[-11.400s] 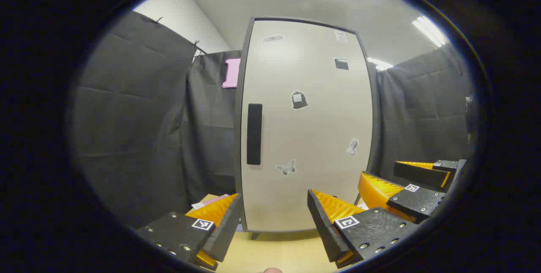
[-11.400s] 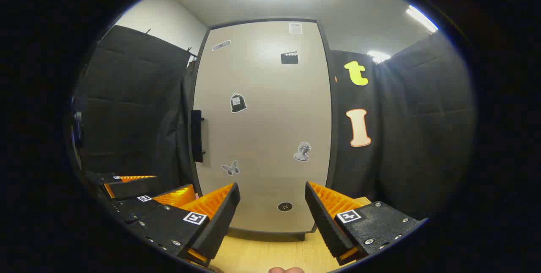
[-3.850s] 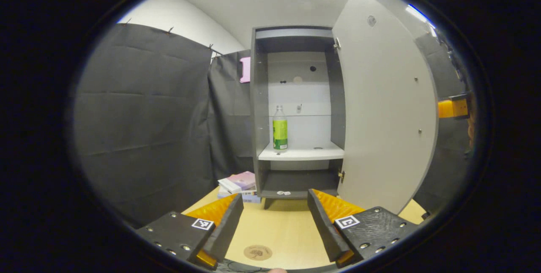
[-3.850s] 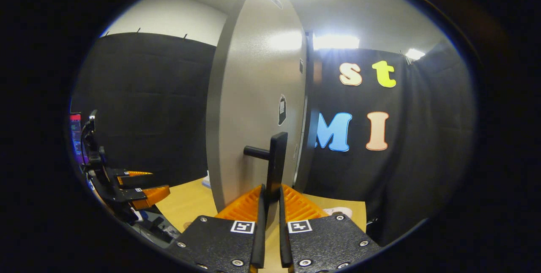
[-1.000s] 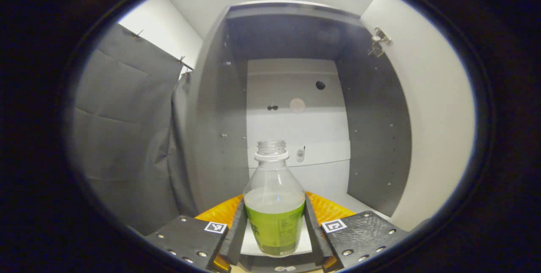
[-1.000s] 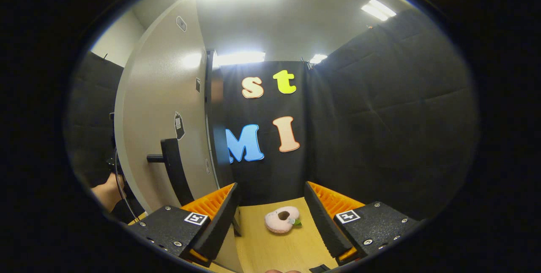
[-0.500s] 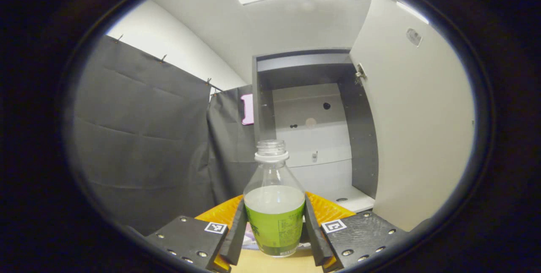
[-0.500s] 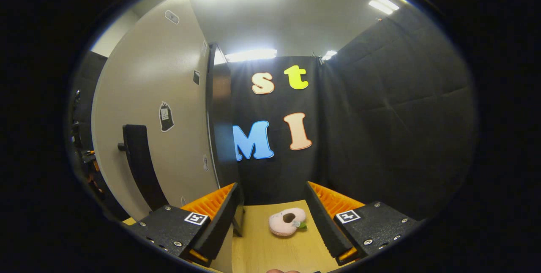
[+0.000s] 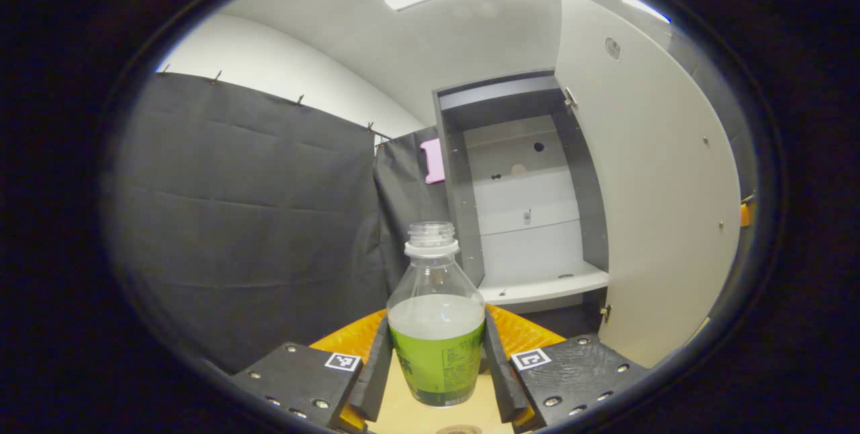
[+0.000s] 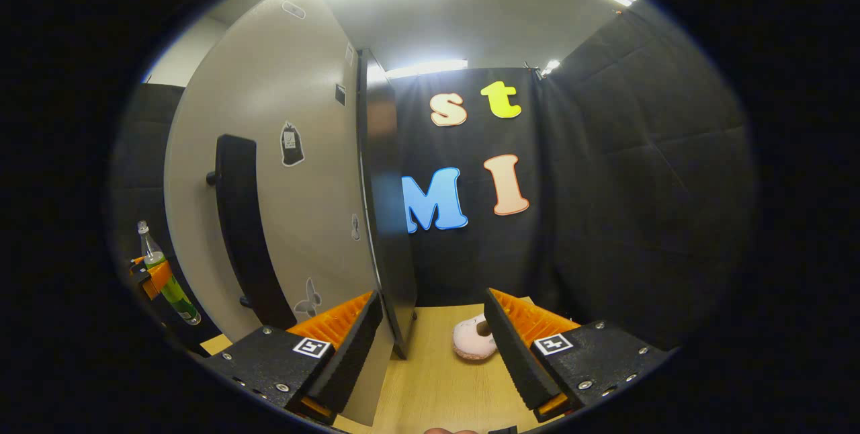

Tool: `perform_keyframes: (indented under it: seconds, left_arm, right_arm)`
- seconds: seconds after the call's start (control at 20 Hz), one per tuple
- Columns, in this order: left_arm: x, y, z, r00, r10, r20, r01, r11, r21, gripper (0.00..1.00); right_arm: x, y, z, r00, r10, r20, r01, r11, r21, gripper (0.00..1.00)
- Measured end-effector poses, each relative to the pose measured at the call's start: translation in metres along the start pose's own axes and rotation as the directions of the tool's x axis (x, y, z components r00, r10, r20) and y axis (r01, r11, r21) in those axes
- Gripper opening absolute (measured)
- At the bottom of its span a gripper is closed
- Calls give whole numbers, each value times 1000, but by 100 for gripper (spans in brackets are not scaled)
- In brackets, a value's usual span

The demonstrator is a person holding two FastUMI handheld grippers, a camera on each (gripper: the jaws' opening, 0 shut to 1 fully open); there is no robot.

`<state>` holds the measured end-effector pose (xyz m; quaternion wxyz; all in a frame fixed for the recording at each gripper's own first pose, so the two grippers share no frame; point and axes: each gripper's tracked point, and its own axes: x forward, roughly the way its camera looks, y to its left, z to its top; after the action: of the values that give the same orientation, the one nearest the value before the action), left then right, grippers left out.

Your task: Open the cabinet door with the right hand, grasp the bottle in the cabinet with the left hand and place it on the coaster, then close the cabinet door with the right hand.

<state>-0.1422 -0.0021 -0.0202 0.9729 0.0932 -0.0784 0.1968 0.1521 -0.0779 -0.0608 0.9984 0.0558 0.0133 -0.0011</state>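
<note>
The coaster (image 9: 459, 429) is cut off at the frame's bottom edge. The left gripper (image 9: 437, 360), fingers clamped on the bottle (image 9: 437, 333), has carried it out of the cabinet (image 9: 531, 219); the right gripper (image 10: 430, 343) hangs with fingers apart beside the open door (image 10: 295, 172).

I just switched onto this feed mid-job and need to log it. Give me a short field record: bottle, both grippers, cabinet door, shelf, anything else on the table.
bottle: upright, uncapped, green label, clamped between the left gripper's fingers
left gripper: shut on the bottle, out of the cabinet
right gripper: open, holding nothing, beside the door's outer face
cabinet door: open, black handle free
shelf: white, bare
table: pink plush toy beyond the right gripper
coaster: edge barely visible below the bottle
</note>
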Motion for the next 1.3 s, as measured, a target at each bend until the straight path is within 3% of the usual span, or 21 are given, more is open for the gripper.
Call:
perform_keyframes:
  seconds: [0.2,0.45,0.8,1.0,1.25,1.3]
  left_arm:
    - [-23,2,-61,999,37,-12,-36,999,25,66]
    - [-30,-29,-164,999,45,-14,-44,996,84,66]
    - [-14,-42,-310,996,50,-70,-48,998,36,66]
    - [-11,-37,-347,992,85,-89,-80,995,54,66]
    - [-11,-40,-344,993,87,-75,-84,996,40,66]
    - [-12,-40,-345,993,87,-78,-86,996,21,71]
  right_arm:
    - [4,-7,-31,997,-31,-65,30,999,-19,94]
    - [14,-16,-72,990,-69,-119,56,992,-112,94]
    - [18,-31,-148,966,-99,-240,45,974,-223,94]
    - [21,-33,-175,952,-98,-291,30,973,-228,94]
    - [26,-15,-186,946,-56,-318,-19,973,-229,95]
    - [28,-11,-186,947,-44,-319,-31,974,-226,95]
